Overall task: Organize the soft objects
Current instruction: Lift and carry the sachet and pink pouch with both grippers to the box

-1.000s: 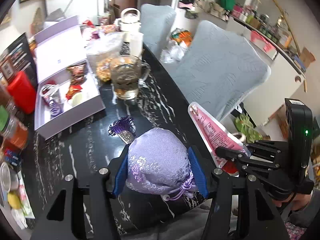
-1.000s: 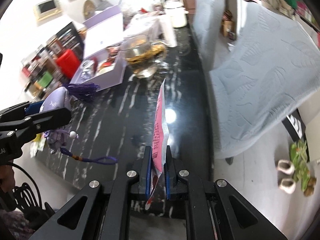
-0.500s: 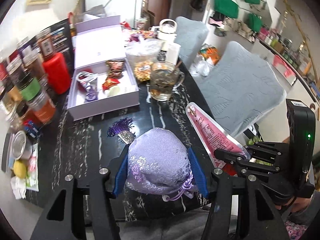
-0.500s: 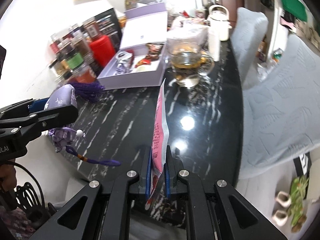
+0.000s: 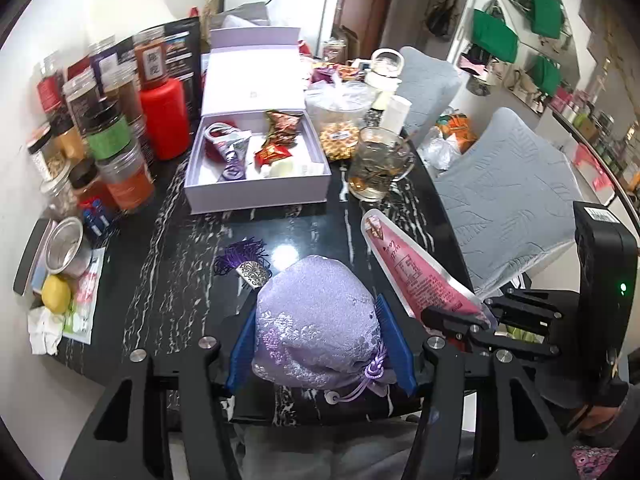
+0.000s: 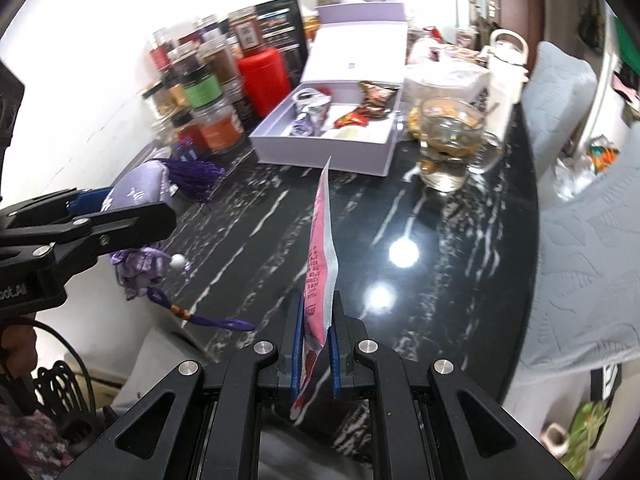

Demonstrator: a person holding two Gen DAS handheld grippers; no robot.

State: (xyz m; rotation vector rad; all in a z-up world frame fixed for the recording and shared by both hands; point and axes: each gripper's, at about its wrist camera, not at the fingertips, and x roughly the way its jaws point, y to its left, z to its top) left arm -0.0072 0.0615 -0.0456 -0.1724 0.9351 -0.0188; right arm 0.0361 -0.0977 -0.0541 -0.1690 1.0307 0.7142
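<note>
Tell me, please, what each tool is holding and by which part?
Left tool: lavender pouch, gripped across its body. Right tool: pink sachet, by its lower end.

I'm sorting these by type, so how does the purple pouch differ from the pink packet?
The purple pouch is plump brocade fabric with a drawstring and tassel; the pink packet is flat, printed and foil-edged. The pouch spreads the left gripper wide; the packet leaves the right gripper nearly closed. Both are held above the black marble table.
</note>
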